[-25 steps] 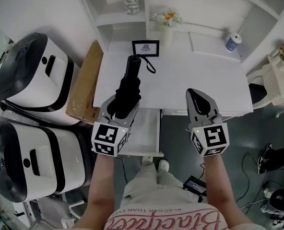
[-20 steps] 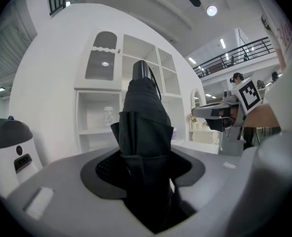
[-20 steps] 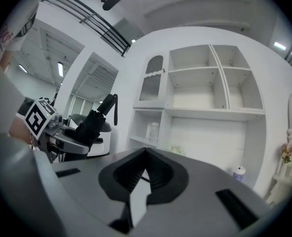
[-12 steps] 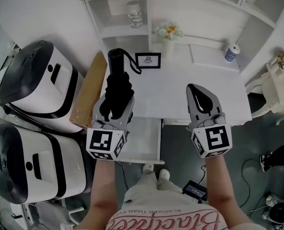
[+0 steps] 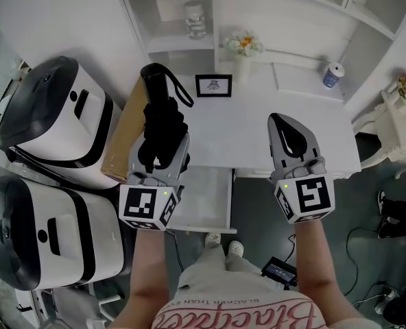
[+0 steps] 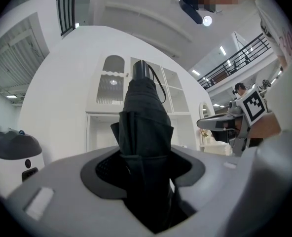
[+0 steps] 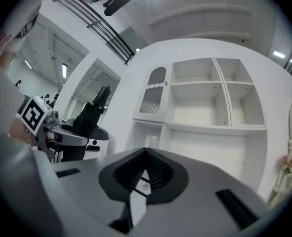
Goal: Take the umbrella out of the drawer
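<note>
Fingers (image 5: 183,149) of the left gripper (image 5: 163,146) clench a folded black fabric umbrella (image 5: 160,118), now higher and further left than before, lying level, handle pointing away. Right gripper (image 5: 290,132) fingers closed, empty.

White desk (image 5: 271,108): small framed picture (image 5: 213,86) stood near the back edge. Vase of flowers (image 5: 242,52) is set just right of it, blue-patterned cup (image 5: 333,75) at the far right corner. Drawer (image 5: 206,197) is seen pulled out under the front edge. Glass jar (image 5: 195,19) is noted on shelf (image 5: 167,43) above.

Now higher and farther left: left gripper (image 5: 163,142) and its umbrella (image 5: 163,115).
</note>
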The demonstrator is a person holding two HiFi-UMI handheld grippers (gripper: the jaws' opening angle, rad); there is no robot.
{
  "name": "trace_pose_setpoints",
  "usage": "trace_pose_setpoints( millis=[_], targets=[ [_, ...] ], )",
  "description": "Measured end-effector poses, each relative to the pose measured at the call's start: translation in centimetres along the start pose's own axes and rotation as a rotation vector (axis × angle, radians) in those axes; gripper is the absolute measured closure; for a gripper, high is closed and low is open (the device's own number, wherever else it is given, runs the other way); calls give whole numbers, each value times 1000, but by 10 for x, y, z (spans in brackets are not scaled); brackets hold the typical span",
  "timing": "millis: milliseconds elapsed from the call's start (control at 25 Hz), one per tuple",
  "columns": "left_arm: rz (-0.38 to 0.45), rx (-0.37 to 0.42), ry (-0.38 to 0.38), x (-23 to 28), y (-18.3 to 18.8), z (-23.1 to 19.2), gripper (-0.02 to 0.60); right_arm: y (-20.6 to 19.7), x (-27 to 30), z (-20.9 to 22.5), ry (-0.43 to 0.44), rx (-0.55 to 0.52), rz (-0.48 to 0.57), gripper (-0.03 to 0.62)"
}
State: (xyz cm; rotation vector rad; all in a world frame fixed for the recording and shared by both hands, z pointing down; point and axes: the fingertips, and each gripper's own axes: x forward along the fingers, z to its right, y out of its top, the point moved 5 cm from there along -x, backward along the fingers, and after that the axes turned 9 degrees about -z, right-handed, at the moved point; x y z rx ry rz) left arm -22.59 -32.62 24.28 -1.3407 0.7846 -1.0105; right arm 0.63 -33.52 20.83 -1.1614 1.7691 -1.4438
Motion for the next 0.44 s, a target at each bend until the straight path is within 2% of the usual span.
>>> trace_pose_setpoints(
  millis=[440],
  targets=[
    [18,-12,-4,-7,5,-1,339,7,-6,-3,-12,-13,-9,587]
  ],
)
